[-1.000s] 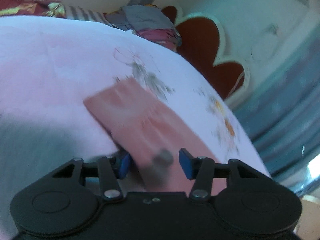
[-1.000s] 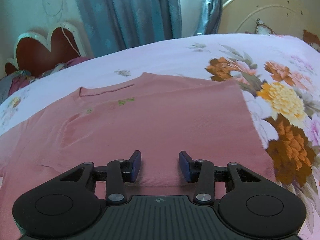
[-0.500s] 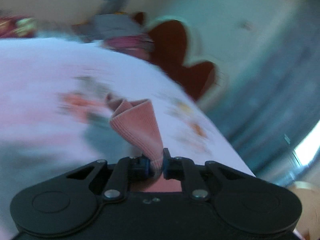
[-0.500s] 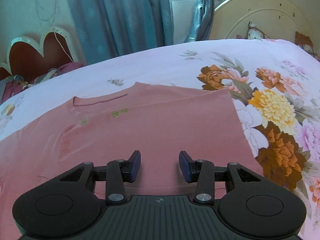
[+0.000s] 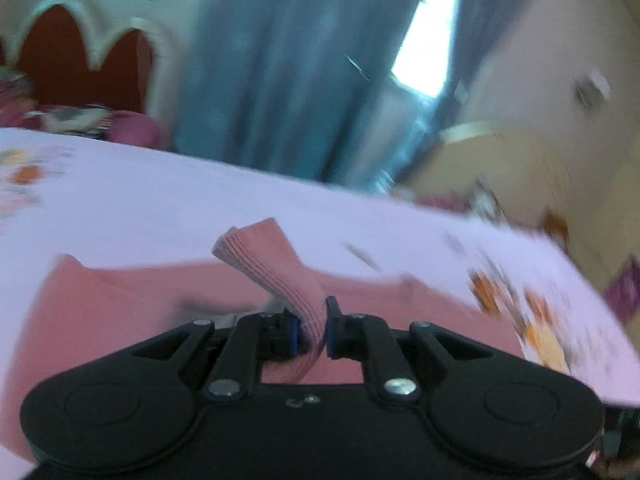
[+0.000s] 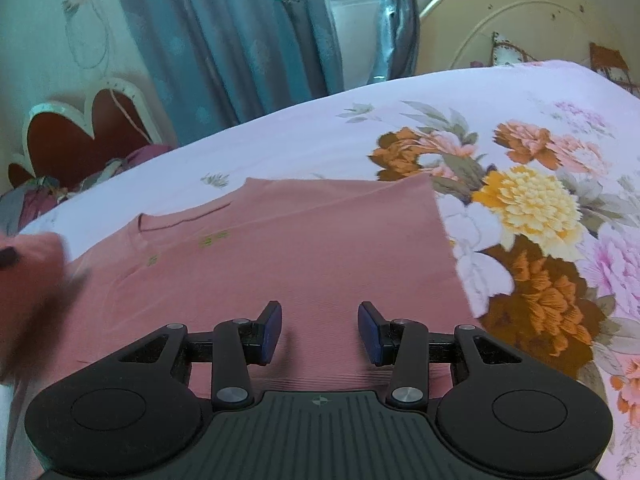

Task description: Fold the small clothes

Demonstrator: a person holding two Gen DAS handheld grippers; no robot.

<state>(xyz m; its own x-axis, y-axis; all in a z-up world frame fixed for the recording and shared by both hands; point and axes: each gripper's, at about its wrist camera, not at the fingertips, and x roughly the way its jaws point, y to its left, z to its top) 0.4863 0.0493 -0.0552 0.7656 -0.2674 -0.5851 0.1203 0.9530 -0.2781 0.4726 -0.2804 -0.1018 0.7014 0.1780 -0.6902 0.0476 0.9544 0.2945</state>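
Observation:
A small pink long-sleeved shirt [image 6: 304, 248] lies flat on the bed, neckline toward the far left. My left gripper [image 5: 311, 326] is shut on the ribbed cuff of its sleeve [image 5: 276, 264], which stands up from between the pads above the shirt's body [image 5: 120, 312]. The left wrist view is blurred. In the right wrist view that lifted sleeve [image 6: 32, 280] shows as a pink blur at the left edge. My right gripper [image 6: 319, 330] hovers open over the shirt's near hem, with nothing between its fingers.
The bedsheet [image 6: 532, 200] is pale lilac with large orange, yellow and pink flowers on the right. A heap of clothes [image 6: 44, 196] lies at the far left by a red scalloped headboard [image 6: 80, 136]. Blue curtains [image 6: 224, 40] and a cream headboard [image 6: 520, 20] stand behind.
My left gripper closed on the sleeve cuff, then swung it fast across over the shirt's body while rolling. The right gripper drifted slightly and stayed open.

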